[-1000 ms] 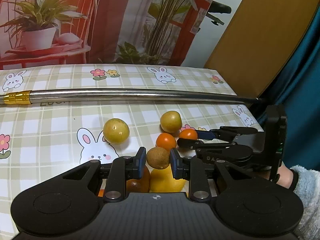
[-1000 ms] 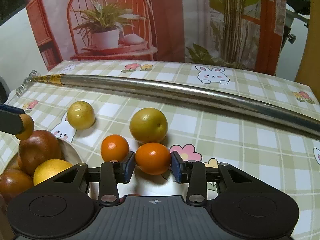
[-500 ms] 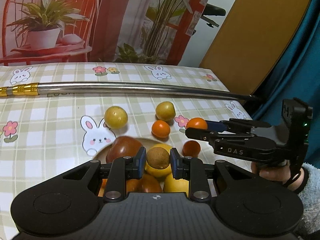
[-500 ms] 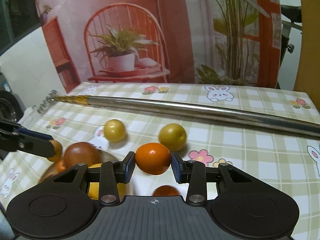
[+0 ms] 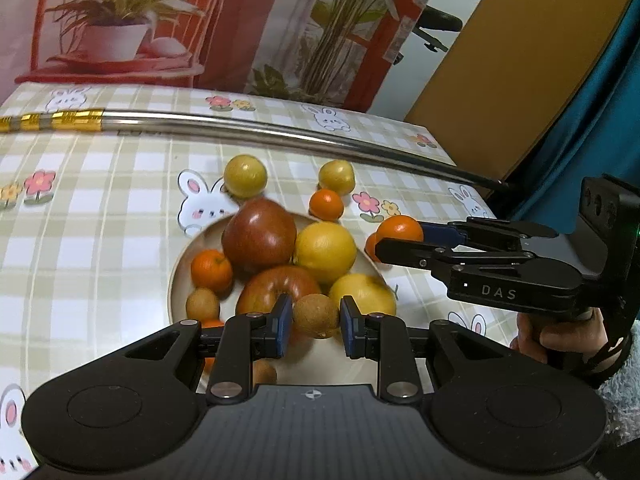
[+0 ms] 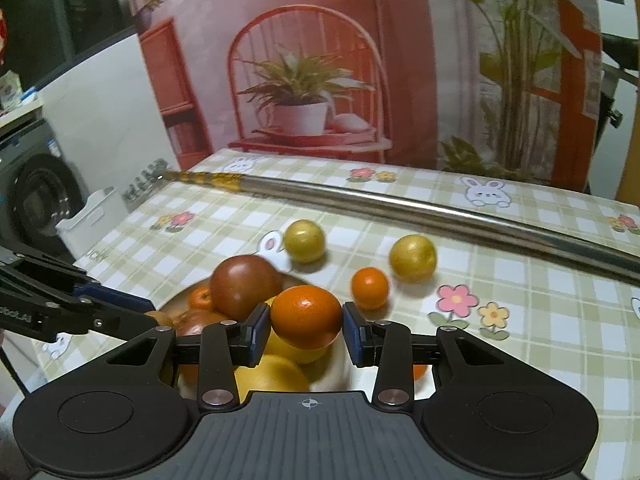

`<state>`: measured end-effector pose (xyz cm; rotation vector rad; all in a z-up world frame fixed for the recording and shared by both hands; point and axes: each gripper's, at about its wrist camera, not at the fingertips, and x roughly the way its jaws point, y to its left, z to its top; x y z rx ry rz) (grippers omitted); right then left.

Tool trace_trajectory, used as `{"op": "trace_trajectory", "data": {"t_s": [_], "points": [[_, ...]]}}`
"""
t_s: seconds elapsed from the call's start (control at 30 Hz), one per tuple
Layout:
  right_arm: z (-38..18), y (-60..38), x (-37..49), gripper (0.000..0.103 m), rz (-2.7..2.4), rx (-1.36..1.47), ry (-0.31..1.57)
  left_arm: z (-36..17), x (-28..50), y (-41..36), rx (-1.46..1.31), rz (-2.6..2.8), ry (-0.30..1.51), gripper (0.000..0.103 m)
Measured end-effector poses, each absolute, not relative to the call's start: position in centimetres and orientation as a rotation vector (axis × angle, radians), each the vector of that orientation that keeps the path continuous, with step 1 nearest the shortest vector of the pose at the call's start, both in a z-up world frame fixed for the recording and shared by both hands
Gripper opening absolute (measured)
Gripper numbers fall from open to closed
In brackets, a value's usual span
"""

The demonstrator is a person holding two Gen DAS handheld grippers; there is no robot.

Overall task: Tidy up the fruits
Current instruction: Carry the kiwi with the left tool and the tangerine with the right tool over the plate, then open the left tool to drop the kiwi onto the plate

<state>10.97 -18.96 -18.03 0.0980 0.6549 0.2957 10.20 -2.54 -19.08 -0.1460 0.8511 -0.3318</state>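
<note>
- My left gripper (image 5: 316, 324) is clamped on a small brown fruit (image 5: 316, 316) above the plate's (image 5: 176, 276) near side.
- My right gripper (image 6: 306, 330) grips an orange (image 6: 306, 316) over the plate's right side.

I see a long steel rod (image 5: 280, 132) with a gold-banded end lying across my worktop's checked bunny cloth (image 5: 100, 216). Behind stands a backdrop (image 6: 360, 60) picturing a red chair and a potted plant; a washing machine (image 6: 36, 196) sits left.
</note>
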Motion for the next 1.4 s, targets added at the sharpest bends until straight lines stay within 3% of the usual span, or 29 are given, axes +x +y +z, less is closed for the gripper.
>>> {"op": "trace_trajectory", "data": {"t_s": [1.4], "points": [[-20.2, -16.4, 6.6, 0.036, 0.438, 0.126, 0.818, -23.3, 7.2, -3.8, 0.024, -0.248, 0.906, 0.027]]}}
